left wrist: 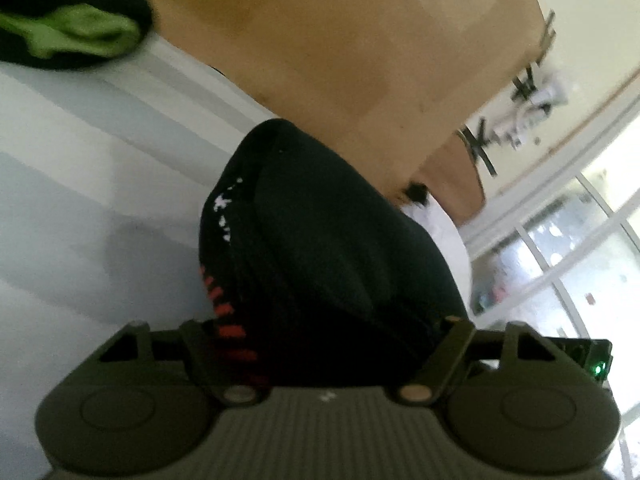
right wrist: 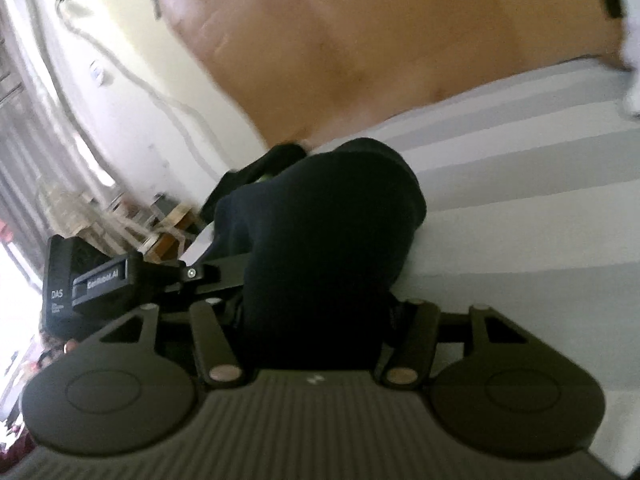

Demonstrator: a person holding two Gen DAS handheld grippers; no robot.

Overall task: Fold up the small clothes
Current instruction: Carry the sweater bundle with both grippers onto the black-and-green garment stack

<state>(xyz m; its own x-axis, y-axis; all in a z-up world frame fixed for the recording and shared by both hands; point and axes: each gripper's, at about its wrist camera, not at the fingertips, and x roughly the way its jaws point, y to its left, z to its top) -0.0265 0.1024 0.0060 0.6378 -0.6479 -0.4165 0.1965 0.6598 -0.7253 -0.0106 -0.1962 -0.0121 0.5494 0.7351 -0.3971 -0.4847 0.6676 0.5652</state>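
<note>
A black garment (left wrist: 320, 248) with red and white markings, bunched on a striped white bed (left wrist: 80, 184), fills both tongs; their grip cannot be told. Another black-and-green garment (left wrist: 76, 32) lies at ten o'clock.

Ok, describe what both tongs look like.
The left tongs and right tongs match: dark grey, ribbed centre plate with a small white mark, round discs either side, linkage bars on coppery pivot pins. A green light glows beside the left.
</note>
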